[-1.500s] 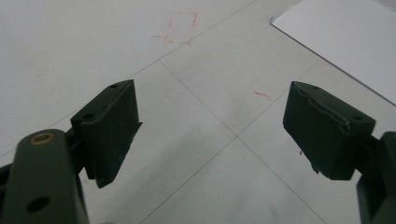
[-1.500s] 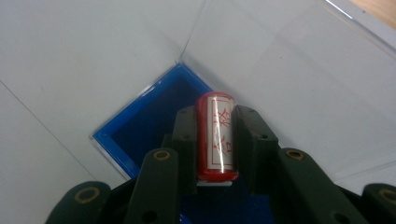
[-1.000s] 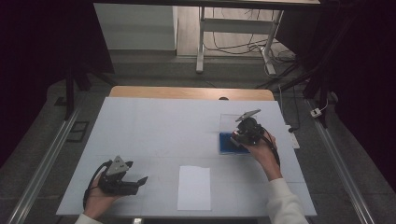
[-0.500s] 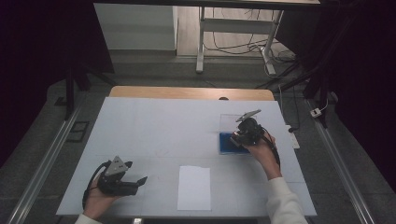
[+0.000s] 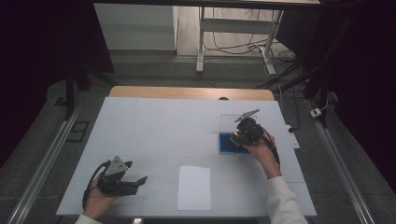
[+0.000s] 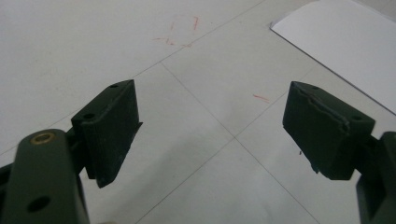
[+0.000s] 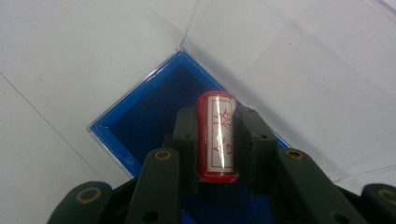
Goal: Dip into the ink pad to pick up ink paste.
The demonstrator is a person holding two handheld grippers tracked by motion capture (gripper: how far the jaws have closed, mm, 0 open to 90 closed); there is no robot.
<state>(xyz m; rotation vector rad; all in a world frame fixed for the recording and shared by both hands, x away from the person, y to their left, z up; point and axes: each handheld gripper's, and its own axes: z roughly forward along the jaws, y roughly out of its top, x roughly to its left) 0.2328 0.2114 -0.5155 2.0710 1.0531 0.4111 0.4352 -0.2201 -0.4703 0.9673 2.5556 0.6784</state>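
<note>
A small red stamp (image 7: 216,136) with a white label and red marks was squeezed between the right tongs (image 7: 215,144). It was over a flat blue box (image 7: 140,126). The box sat open on the right side of the desk (image 5: 154,126), its clear lid (image 7: 299,65) lying flat beside it.

The high view looks forward and down over the whole white table (image 5: 154,135), floor beyond at the frame's top. Each gripper view sits close above that tabletop, looking along its own jaws. The left gripper view shares the white sheet (image 6: 345,46) with the high view (image 5: 194,187), upper right there, lower centre here.
</note>
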